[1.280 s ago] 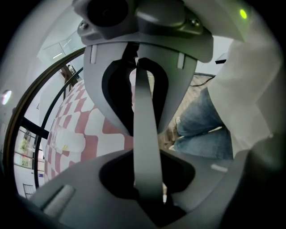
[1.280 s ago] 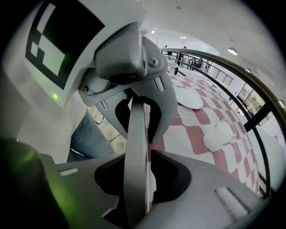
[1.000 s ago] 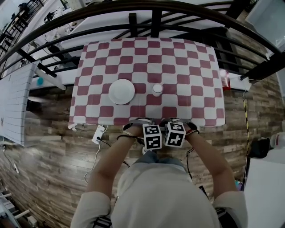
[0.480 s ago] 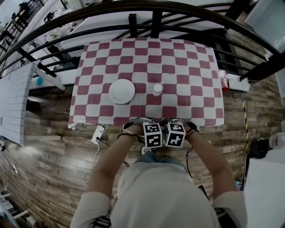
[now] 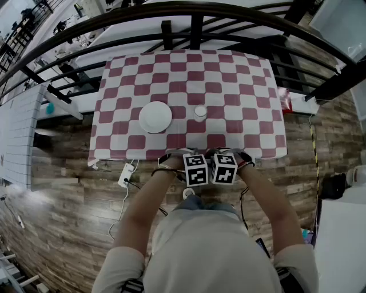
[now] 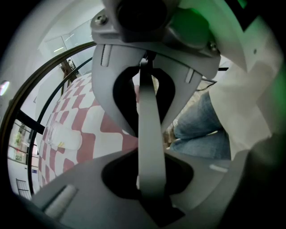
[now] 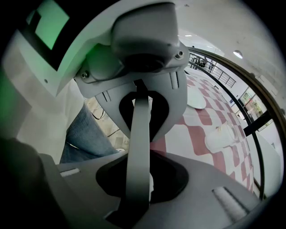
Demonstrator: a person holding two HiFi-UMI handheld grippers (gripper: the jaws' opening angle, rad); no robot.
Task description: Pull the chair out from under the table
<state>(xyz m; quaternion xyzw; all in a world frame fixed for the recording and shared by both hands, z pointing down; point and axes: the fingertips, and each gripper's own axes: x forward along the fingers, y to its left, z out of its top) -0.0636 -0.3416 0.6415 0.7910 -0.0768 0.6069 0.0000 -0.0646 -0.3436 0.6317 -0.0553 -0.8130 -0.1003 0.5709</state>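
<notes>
The table (image 5: 189, 74) has a red-and-white checked cloth. The chair is not visible in any view; the table and my grippers hide the space below. My left gripper (image 5: 195, 171) and right gripper (image 5: 224, 170) hang side by side at the table's near edge, pointing steeply down, marker cubes almost touching. In the left gripper view its grey jaws (image 6: 149, 152) fill the frame, cloth to the left and jeans to the right. The right gripper (image 7: 138, 152) looks the same, mirrored. Its jaws have just been closing a little. Whether either pair holds anything is hidden.
A white plate (image 5: 155, 117) and a small white cup (image 5: 199, 112) stand on the near half of the table. A power strip (image 5: 126, 173) and cables lie on the wooden floor at the left. A dark railing (image 5: 189, 11) runs behind the table.
Both grippers stay at the table's near edge. Only the head view has shifted slightly.
</notes>
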